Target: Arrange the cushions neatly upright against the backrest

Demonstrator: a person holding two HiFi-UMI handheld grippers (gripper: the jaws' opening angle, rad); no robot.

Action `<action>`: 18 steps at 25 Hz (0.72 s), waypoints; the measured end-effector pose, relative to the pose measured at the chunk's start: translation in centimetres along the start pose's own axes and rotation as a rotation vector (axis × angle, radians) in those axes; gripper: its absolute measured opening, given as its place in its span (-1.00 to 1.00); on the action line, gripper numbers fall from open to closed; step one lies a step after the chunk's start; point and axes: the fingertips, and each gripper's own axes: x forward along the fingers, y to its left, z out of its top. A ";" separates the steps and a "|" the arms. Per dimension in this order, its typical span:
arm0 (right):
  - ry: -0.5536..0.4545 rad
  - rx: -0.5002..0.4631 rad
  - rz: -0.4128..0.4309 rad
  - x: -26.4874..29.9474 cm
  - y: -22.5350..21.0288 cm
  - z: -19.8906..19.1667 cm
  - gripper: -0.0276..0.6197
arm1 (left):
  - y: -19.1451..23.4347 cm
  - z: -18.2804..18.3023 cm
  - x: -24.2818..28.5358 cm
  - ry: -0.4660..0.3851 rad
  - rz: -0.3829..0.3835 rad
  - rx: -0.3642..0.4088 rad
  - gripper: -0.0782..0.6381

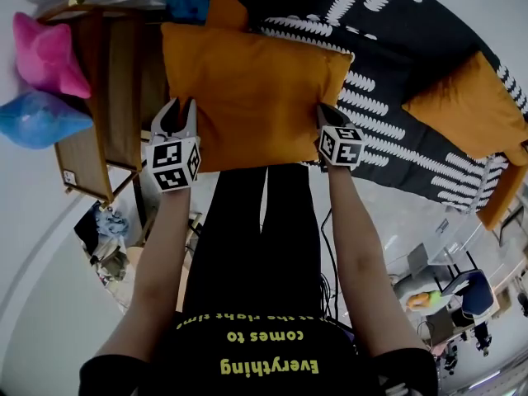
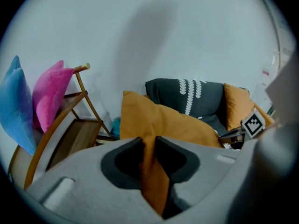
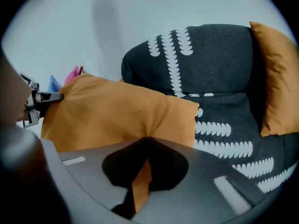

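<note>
I hold a large orange cushion point(image 1: 256, 89) in front of the dark sofa point(image 1: 396, 48) with white leaf print. My left gripper point(image 1: 177, 122) is shut on the cushion's left edge, and a fold of orange fabric point(image 2: 152, 171) is pinched between its jaws point(image 2: 149, 141). At the cushion's right corner, my right gripper point(image 1: 330, 122) is shut on it, with fabric point(image 3: 140, 181) pressed between the closed jaws point(image 3: 147, 141). A second orange cushion point(image 1: 470, 110) leans on the sofa's right side; it also shows in the right gripper view point(image 3: 278, 73).
A wooden rack point(image 1: 99, 89) stands left of the sofa, with a pink cushion point(image 1: 49, 52) and a blue cushion point(image 1: 37, 118) against it. More orange fabric point(image 1: 224, 7) shows behind the held cushion. The person's black-clad legs point(image 1: 264, 246) are below.
</note>
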 end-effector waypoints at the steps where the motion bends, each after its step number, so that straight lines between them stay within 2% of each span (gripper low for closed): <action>1: -0.021 0.015 0.001 -0.5 0.0 0.1 -0.87 | 0.0 0.1 -0.2 -0.003 -0.001 -0.005 -0.53; 6: -0.101 0.060 0.010 -3.7 0.1 0.3 -0.87 | -0.6 0.6 -1.7 -0.010 -0.014 -0.033 -0.64; 10: -0.176 0.131 -0.003 -6.8 -0.9 0.7 -0.87 | -2.4 1.3 -2.9 -0.021 -0.052 -0.013 -0.71; 14: -0.291 0.191 -0.042 -11.0 -2.9 2.8 -0.87 | -5.3 4.5 -3.3 -0.101 -0.099 0.062 -0.73; 18: -0.428 0.175 -0.103 -15.1 -5.4 7.0 -0.87 | -7.7 8.6 -1.9 -0.188 -0.155 0.056 -0.73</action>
